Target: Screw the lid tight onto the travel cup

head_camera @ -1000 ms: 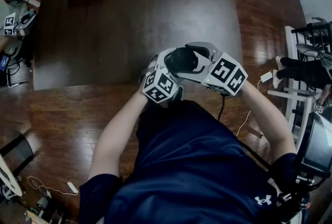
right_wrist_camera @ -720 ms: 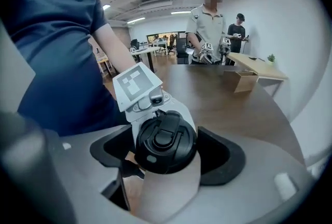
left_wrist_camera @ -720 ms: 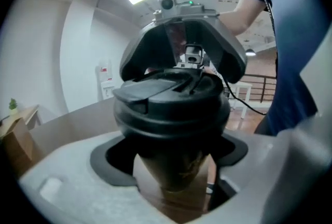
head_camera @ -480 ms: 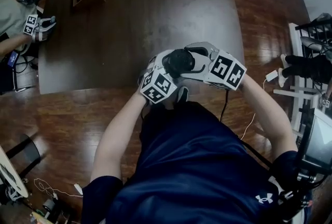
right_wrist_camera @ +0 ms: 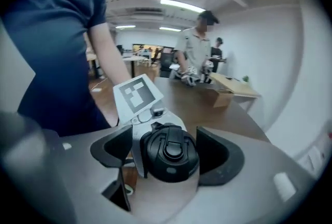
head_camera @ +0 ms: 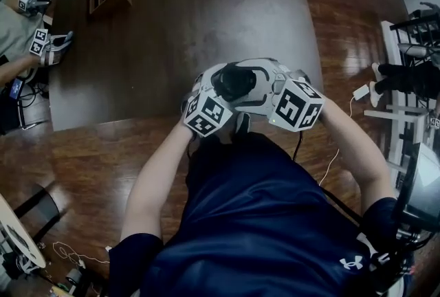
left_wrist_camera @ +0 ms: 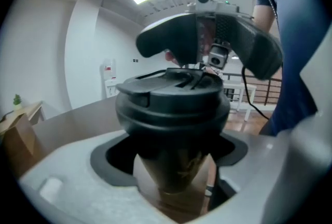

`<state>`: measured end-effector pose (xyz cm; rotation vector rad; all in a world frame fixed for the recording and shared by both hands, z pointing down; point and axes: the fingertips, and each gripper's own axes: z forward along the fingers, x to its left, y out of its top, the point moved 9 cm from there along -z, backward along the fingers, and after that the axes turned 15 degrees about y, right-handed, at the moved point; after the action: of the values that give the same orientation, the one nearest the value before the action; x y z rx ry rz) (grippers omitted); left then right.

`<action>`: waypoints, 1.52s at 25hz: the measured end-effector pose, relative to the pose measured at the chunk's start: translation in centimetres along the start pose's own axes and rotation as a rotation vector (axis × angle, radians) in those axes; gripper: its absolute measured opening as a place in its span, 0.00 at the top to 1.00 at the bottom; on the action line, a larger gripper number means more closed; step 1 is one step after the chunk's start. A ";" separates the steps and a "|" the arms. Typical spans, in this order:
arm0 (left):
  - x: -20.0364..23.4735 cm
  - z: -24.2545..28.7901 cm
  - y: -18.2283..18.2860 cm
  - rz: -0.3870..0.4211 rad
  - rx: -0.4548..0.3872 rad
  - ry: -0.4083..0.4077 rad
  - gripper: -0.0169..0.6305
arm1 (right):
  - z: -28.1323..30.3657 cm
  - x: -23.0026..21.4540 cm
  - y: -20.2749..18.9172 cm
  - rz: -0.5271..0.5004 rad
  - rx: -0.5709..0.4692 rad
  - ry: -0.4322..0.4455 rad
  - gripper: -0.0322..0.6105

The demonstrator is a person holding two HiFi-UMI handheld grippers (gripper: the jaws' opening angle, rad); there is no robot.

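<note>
While round lid [right_wrist_camera: 168,158], right jaws opening

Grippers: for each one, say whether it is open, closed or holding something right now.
Left gripper: closed on the travel cup.
Right gripper: jaws opening, with the lid between them but not pressed.

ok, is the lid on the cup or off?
On. The black lid sits on top of the cup in the left gripper view; fully tight, cannot tell.
</note>
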<state>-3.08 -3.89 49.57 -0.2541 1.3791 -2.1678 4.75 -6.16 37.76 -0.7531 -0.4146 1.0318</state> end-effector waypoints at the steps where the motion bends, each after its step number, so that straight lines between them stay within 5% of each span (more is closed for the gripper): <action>1: 0.1 0.0 0.0 -0.003 0.004 -0.003 0.33 | 0.5 -0.5 0.0 -0.059 0.058 0.067 0.35; 3: 0.3 0.0 0.0 -0.022 0.016 -0.004 0.33 | 1.2 -1.5 -0.3 -0.108 0.098 0.156 0.35; 6: 0.4 -0.2 0.2 -0.021 0.026 -0.024 0.34 | 0.6 -2.8 -0.4 -0.041 0.000 0.197 0.46; 11: -0.1 -0.1 0.2 0.051 0.018 -0.042 0.34 | 1.4 -2.4 -0.4 -0.112 0.102 0.195 0.32; 15: 0.3 -0.2 -0.1 0.022 0.018 -0.043 0.34 | 1.5 -2.8 -0.9 -0.036 0.000 0.177 0.34; 18: 0.1 -0.2 0.0 0.021 0.019 -0.036 0.34 | 1.5 -1.8 -1.5 0.055 -0.092 0.051 0.35; 23: -0.3 -0.2 -0.1 -0.020 0.027 0.056 0.34 | 2.5 0.0 -1.4 0.299 -0.195 -0.351 0.35; 25: -0.6 -0.2 -0.1 -0.046 0.023 0.100 0.33 | 2.9 0.4 -1.2 0.356 -0.211 -0.439 0.35; 33: -1.4 -2.4 -1.3 -0.080 0.105 0.057 0.19 | 2.5 0.5 -1.4 0.306 -0.255 -0.363 0.35; 38: 0.5 -8.3 -1.3 -0.372 0.124 0.106 0.20 | -3.5 -0.2 0.5 0.290 -0.547 -0.527 0.41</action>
<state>-7.56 2.68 46.91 -0.3777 1.3303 -2.5955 6.58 -7.41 35.03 -1.0435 -1.0960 1.4157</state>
